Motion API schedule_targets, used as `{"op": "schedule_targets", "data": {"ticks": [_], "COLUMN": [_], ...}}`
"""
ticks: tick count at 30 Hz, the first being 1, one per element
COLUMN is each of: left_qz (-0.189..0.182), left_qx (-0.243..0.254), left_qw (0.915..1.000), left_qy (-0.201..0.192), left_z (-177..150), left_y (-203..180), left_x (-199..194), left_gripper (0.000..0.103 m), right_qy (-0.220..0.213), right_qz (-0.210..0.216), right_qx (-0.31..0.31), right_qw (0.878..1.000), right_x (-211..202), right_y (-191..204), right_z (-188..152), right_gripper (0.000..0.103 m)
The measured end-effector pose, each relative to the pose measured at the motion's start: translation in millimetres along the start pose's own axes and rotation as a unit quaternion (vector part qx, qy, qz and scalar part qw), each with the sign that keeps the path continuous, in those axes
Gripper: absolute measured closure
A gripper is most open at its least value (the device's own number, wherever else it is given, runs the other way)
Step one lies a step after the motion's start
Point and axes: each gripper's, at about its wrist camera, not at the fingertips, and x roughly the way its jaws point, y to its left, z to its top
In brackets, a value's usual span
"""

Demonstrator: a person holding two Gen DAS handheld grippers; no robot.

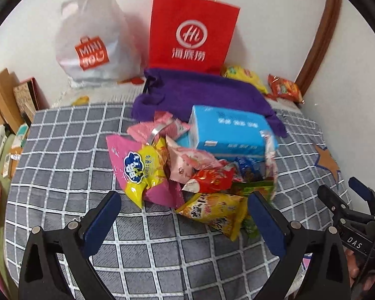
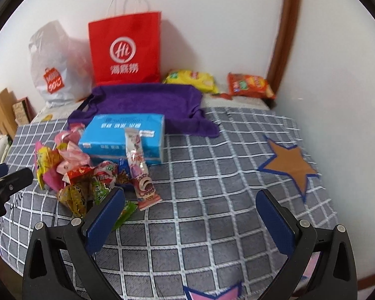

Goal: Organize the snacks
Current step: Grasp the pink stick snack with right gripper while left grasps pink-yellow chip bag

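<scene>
At nine o'clock in the left wrist view a white Miniso bag (image 1: 92, 47) slumps against the wall, with a red paper bag (image 1: 192, 30) upright just beside it at twelve and a purple cloth (image 1: 200, 92) spread at their foot. The snack pile (image 1: 187, 175) sits at the centre of the checked blanket (image 1: 62, 150), heaped against a blue tissue box (image 1: 227, 130); a pink-and-yellow packet (image 1: 142, 167) lies at its nine o'clock edge and a yellow packet (image 1: 212, 212) at six. The left gripper (image 1: 185, 215) hovers just short of that yellow packet, fingers spread wide and holding nothing. Further right, the right gripper (image 2: 190, 215) also stands spread and empty over bare blanket, a long pink wafer packet (image 2: 140, 167) leaning on the box at its eleven o'clock. Two more packets, a yellow bag (image 2: 190, 78) and an orange bag (image 2: 250, 85), lie at one o'clock by the wall. These foil packets look light, crinkly and slippery, their contents likely crushable; pinching a flat sealed end seems safer than squeezing the puffed middle.
</scene>
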Motion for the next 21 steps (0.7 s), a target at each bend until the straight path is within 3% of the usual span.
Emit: {"op": "schedule_targets", "data": {"ticks": [4, 9, 14, 17, 21], "left_qz": [-0.004, -0.005, -0.007, 0.003, 0.011], "left_qx": [-0.006, -0.003, 0.009, 0.018, 0.028], "left_qw": [0.9997, 0.999, 0.998, 0.9979, 0.9978], "left_qy": [0.024, 0.044, 0.062, 0.062, 0.059], "left_z": [3.7, 7.8, 10.7, 12.0, 14.0], "left_y": [5.3, 7.8, 6.1, 5.1, 4.8], "left_x": [23.2, 44.7, 63.6, 70.2, 74.7], "left_gripper": [0.002, 0.002, 0.003, 0.003, 0.003], "right_qy": [0.009, 0.044, 0.069, 0.075, 0.073], "right_qz": [0.017, 0.035, 0.051, 0.058, 0.063], "right_qx": [-0.016, -0.008, 0.004, 0.005, -0.002], "right_qw": [1.0, 0.998, 0.996, 0.995, 0.995], "right_x": [27.9, 61.2, 88.5, 99.2, 108.4], "right_y": [7.7, 9.7, 10.9, 14.3, 20.8], "right_z": [2.0, 6.8, 11.0, 13.9, 18.6], "right_gripper": [0.002, 0.018, 0.021, 0.031, 0.032]}}
